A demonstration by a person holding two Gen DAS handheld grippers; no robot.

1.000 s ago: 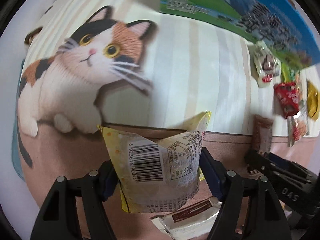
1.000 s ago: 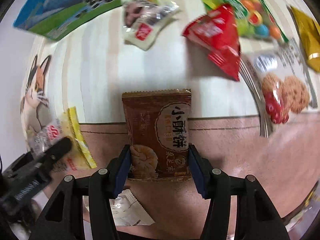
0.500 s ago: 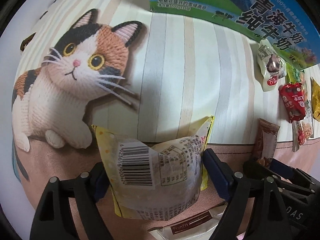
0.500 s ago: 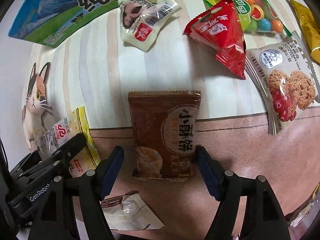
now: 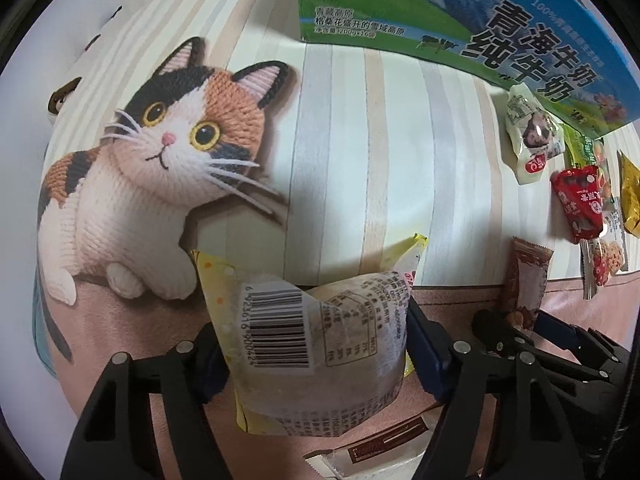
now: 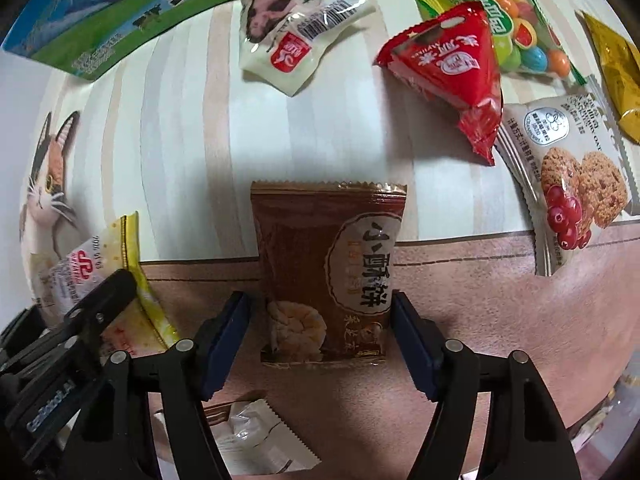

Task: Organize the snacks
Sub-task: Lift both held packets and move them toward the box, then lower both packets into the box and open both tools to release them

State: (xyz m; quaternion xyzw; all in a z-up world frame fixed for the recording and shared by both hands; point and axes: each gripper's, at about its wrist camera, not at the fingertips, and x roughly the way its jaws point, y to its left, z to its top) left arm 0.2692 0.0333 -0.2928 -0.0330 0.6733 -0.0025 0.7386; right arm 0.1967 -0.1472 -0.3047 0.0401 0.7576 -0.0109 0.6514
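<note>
The left gripper (image 5: 312,356) clamps a yellow snack packet (image 5: 316,344) between its pads. The right gripper (image 6: 320,344) stands open, a brown biscuit packet (image 6: 326,272) loose between its spread fingers.

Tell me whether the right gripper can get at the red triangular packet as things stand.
Probably not yet: the right gripper brackets the brown biscuit packet, which lies between it and the red triangular packet.

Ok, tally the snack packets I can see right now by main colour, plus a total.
Yellow: 2, yellow packet, gold packet
Brown: 1, brown biscuit packet
Red: 1, red packet
Green: 1, candy bag
White: 3, cow packet, oat cookie packet, white wrapper
Total: 8
</note>
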